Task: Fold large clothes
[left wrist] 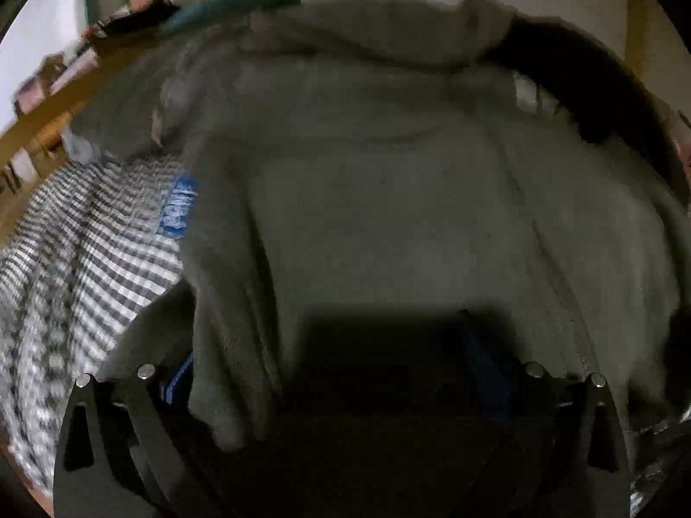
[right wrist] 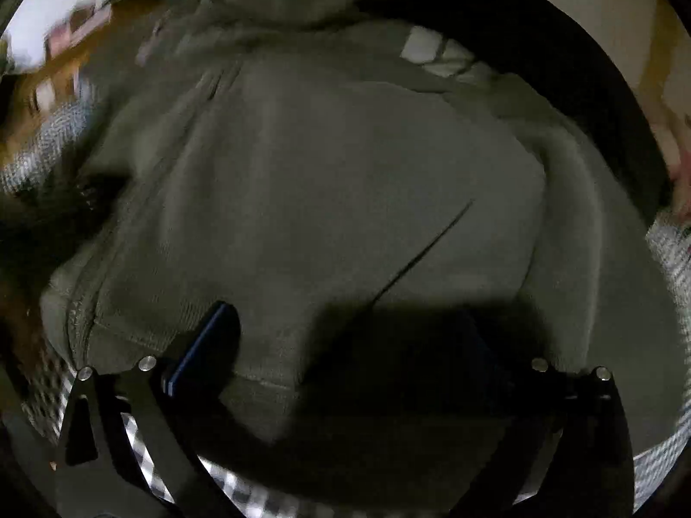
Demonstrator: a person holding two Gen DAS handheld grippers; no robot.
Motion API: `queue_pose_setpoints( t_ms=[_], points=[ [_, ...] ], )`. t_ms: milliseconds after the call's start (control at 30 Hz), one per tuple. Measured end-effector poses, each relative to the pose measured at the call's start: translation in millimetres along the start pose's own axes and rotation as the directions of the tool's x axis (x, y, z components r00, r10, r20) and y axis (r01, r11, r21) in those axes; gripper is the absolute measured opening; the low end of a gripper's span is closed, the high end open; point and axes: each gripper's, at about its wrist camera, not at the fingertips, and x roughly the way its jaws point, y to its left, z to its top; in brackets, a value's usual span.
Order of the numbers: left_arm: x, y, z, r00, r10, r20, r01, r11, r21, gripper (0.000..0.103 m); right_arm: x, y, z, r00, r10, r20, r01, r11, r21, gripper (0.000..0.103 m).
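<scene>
Both my left claw (left wrist: 328,371) and right claw (right wrist: 341,345) hang spread wide and empty just above the grey-green hoodie (left wrist: 388,198) lying on a checked cloth (left wrist: 99,250).

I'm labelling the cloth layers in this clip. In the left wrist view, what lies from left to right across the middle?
Checked cloth → blue label → grey-green garment → black fabric at the upper right.

L tool (left wrist: 332,358), R tool (right wrist: 341,345) (both agape)
</scene>
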Motion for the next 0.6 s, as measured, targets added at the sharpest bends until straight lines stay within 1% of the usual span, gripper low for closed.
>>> queue_pose_setpoints(
  t_ms=[33, 100, 133, 167, 200, 233, 267, 300, 333, 367, 433, 500, 533, 600],
  points=[
    [-2, 4, -1, 1.000, -0.015, 0.014, 0.015, 1.000, -0.017, 0.099, -4, -3, 2, 1.000, 0.008, -0.021, -0.007, 1.000, 0.017, 0.100],
    [-4, 3, 1, 1.000, -0.008, -0.005, 0.008, 1.000, -0.006, 0.099, -15, -5, 8, 0.999, 0.017, -0.052, -0.014, 0.999, 0.051, 0.100],
    [1, 7, 2, 1.000, -0.008, -0.003, 0.008, 1.000, -0.007, 0.099, -21, -2, 8, 0.999, 0.025, -0.033, -0.023, 0.998, 0.059, 0.100],
    [0, 6, 1, 1.000, -0.008, 0.000, 0.008, 1.000, -0.007, 0.099, -32, -1, 10, 1.000, 0.027, 0.007, -0.028, 0.998, 0.060, 0.100],
    [-1, 6, 0, 1.000, -0.006, 0.005, 0.006, 1.000, -0.006, 0.099, -36, 0, 11, 1.000, 0.005, 0.024, -0.006, 0.999, 0.047, 0.100],
    [4, 8, 2, 1.000, -0.005, 0.006, 0.005, 1.000, -0.005, 0.099, -30, 0, 8, 1.000, -0.028, -0.002, 0.028, 0.999, 0.031, 0.100],
    [3, 8, 2, 1.000, -0.006, 0.006, 0.006, 1.000, -0.005, 0.099, -15, -2, 4, 0.998, -0.039, -0.049, 0.040, 0.999, 0.026, 0.100],
    [4, 7, 2, 1.000, -0.005, 0.005, 0.005, 1.000, -0.001, 0.099, -4, -7, 0, 0.998, -0.014, -0.062, 0.016, 0.999, 0.033, 0.100],
    [3, 4, 1, 1.000, -0.002, 0.007, 0.002, 1.000, 0.003, 0.099, -3, -9, -4, 1.000, 0.001, -0.023, 0.000, 1.000, 0.028, 0.101],
    [3, 3, 1, 1.000, -0.001, 0.009, 0.001, 1.000, 0.004, 0.099, -2, -7, -5, 1.000, -0.004, -0.026, 0.005, 1.000, 0.020, 0.100],
    [11, 9, 3, 1.000, -0.003, 0.008, 0.003, 1.000, 0.003, 0.099, -8, -6, -2, 0.999, -0.007, -0.040, 0.009, 0.999, 0.048, 0.100],
    [11, 10, 3, 1.000, -0.002, 0.009, 0.002, 1.000, 0.004, 0.099, -22, -7, -5, 1.000, 0.029, -0.009, -0.029, 0.996, 0.089, 0.100],
    [11, 9, 3, 1.000, -0.002, 0.008, 0.002, 1.000, 0.004, 0.099, -34, -8, -10, 0.998, 0.063, 0.024, -0.065, 0.991, 0.113, 0.100],
    [10, 9, 4, 1.000, -0.001, 0.008, 0.001, 1.000, 0.004, 0.099, -55, -14, -23, 0.991, 0.105, 0.084, -0.117, 0.981, 0.154, 0.100]
  ],
)
